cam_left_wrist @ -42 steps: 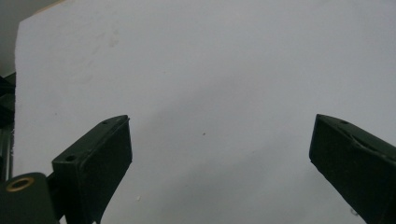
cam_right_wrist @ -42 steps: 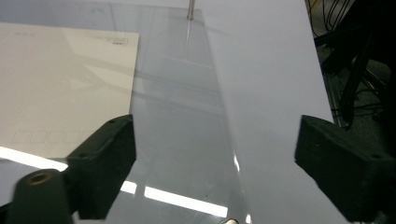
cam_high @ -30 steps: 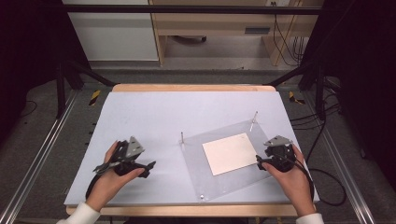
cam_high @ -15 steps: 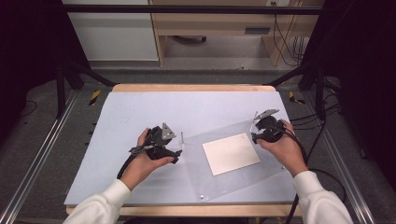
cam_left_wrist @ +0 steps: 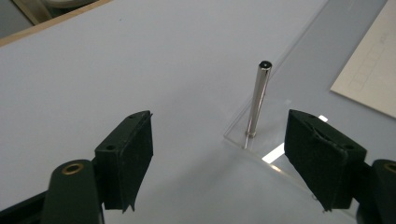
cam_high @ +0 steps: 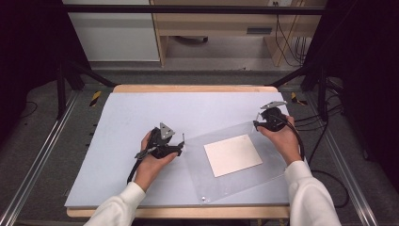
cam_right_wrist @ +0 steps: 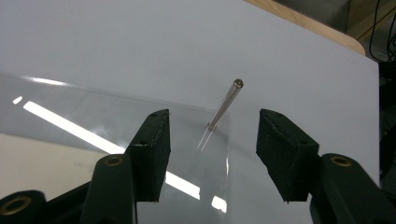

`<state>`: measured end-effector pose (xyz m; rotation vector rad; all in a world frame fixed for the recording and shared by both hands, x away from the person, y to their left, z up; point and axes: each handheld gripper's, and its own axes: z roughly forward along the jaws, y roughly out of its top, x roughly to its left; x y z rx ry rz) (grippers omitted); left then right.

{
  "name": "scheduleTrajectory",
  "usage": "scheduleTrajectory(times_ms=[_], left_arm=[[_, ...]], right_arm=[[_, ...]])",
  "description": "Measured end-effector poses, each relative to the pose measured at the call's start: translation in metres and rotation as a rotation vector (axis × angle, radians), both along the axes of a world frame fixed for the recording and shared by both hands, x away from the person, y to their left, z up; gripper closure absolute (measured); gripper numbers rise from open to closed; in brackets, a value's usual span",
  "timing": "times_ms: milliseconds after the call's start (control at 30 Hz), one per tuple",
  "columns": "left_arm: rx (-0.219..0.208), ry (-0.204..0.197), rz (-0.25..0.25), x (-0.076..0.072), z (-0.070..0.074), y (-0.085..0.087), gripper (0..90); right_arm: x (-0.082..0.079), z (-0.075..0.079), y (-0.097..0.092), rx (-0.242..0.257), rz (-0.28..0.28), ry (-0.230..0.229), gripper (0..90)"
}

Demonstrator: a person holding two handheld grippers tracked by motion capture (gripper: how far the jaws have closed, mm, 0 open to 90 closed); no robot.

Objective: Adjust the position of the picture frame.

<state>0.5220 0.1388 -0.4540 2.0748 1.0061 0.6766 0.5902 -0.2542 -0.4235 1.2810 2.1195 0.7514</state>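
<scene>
The left gripper (cam_left_wrist: 219, 154) stands with its jaws spread on either side of a slim upright metal pin (cam_left_wrist: 258, 99), and they have just been closing in on it; the pads (cam_left_wrist: 130, 156) do not yet press on the pin, which stands between them but nearer the right-hand pad. This pin rises from the near-left corner of a clear acrylic sheet (cam_high: 263, 181) that lies flat on the pale blue table (cam_high: 141, 113), with a cream card (cam_high: 233, 154) under or on its middle. The right gripper (cam_right_wrist: 212, 154) is likewise spread around a second metal pin (cam_right_wrist: 225, 103) at the far-right corner of the same sheet, its jaws also having just been closing, with no contact visible on either pad. In the high view the left gripper (cam_high: 162, 143) and the right gripper (cam_high: 269, 117) sit at diagonally opposite corners. Several faults are likely from this state. Because each pin is off centre between the pads, one pad would probably strike first and push the pin sideways, sliding or turning the sheet on the smooth table. If one gripper clamps ahead of the other, a lift could tilt the sheet and let the card shift. The thin, polished pins may also slip through the pads if gripped near the tip.
</scene>
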Motion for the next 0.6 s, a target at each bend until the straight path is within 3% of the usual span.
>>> scheduleTrajectory(times_ms=[100, 233, 333, 600], left_arm=[[-0.047, 0.011, 0.011, 0.002, -0.003, -0.004, 24.4], [-0.069, 0.022, 0.016, 0.005, -0.005, -0.007, 25.7], [-0.067, 0.023, 0.025, 0.006, -0.008, -0.011, 29.5], [-0.072, 0.041, 0.045, 0.006, -0.011, -0.017, 39.6]], right_arm=[[0.009, -0.008, -0.003, 0.043, -0.004, -0.010, 49.0], [0.017, -0.015, -0.004, 0.061, -0.026, -0.003, 49.5], [0.025, -0.025, -0.007, 0.098, -0.045, 0.002, 54.5], [0.029, -0.033, -0.003, 0.103, -0.036, 0.016, 65.1]])
